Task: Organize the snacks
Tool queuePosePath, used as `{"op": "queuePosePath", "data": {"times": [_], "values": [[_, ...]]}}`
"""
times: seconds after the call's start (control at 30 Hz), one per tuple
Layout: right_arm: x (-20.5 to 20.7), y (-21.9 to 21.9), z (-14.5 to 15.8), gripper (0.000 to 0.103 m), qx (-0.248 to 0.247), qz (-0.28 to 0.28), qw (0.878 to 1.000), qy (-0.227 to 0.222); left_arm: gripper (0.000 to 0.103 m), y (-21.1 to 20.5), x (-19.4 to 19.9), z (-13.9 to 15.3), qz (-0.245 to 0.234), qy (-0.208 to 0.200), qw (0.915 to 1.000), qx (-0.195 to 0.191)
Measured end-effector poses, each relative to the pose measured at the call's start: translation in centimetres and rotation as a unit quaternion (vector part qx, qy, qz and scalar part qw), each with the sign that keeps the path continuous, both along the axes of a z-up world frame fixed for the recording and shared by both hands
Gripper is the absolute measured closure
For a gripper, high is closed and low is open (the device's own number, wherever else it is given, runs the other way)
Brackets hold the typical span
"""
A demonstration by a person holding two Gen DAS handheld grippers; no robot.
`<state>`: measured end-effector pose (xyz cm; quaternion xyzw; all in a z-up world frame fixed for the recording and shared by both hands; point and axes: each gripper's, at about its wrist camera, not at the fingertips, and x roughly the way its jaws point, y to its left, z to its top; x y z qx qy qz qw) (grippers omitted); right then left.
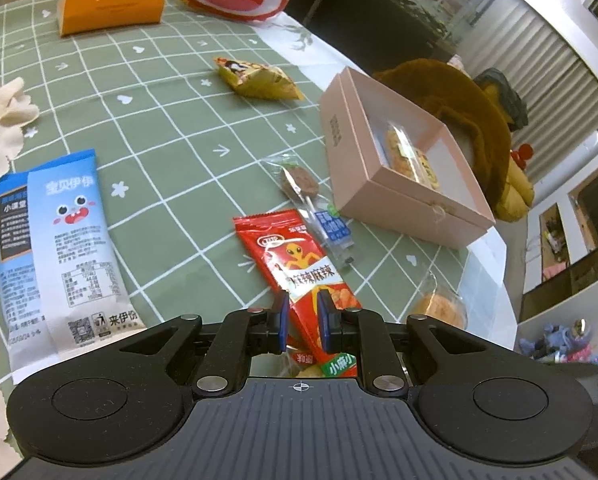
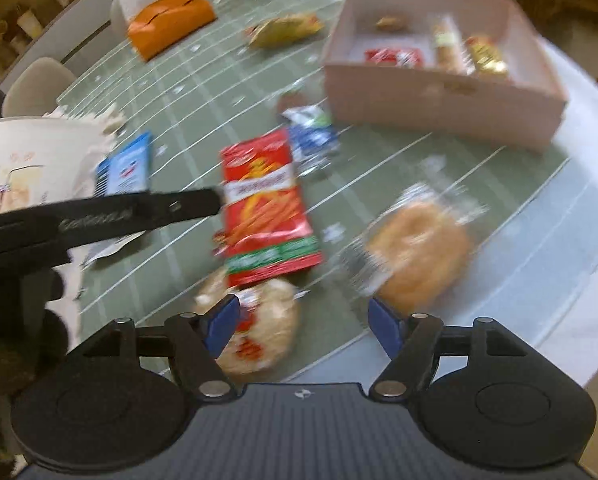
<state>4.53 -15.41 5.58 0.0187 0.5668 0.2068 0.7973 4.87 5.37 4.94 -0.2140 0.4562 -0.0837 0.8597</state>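
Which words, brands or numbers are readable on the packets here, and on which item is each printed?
"宝贝伊份" and "来伊份": light blue packet, top and bottom.
"麻辣麻辣": red packet between the left tool's pads.
"小麻小": its green corner strip.
Unreadable: the blue packet's nutrition table and QR code, the pink box's side print, and everything in the blurred right wrist view.

The red snack packet [image 1: 299,276] lies flat on the green checked cloth, its lower end running between the left fingers [image 1: 324,322]. A wrapped lollipop [image 1: 299,184] rests just beyond its far right corner, touching the pink box [image 1: 399,168], which stands open further right with snacks inside. Two blue packets [image 1: 59,248] lie overlapping, well left of the fingers. A yellow packet [image 1: 255,80] sits far ahead. A round bun in clear wrap [image 2: 415,248] lies just ahead of the right fingers [image 2: 383,322], and a pale round cracker pack [image 2: 263,328] touches the left one.
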Motion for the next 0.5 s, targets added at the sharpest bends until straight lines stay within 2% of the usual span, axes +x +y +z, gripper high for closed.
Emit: {"op": "queuePosePath", "data": {"times": [0.07, 0.2, 0.4, 0.5], "values": [[0.2, 1.2, -0.7, 0.03, 0.008, -0.002, 1.0, 0.027, 0.084, 0.1, 0.0, 0.0, 0.007, 0.002, 1.0, 0.001], [0.1, 3.9, -2.2, 0.026, -0.02, 0.01, 0.998, 0.06, 0.084, 0.2, 0.0, 0.2, 0.014, -0.001, 0.9999, 0.003], [-1.1, 6.6, -2.5, 0.022, -0.06, 0.059, 0.996, 0.014, 0.082, 0.4, 0.0, 0.2, 0.02, 0.0, 0.9998, 0.005], [-1.4, 6.1, -2.3, 0.022, -0.076, 0.065, 0.995, -0.01, 0.082, 0.6, 0.0, 0.0, 0.029, 0.004, 0.9996, 0.007]]}}
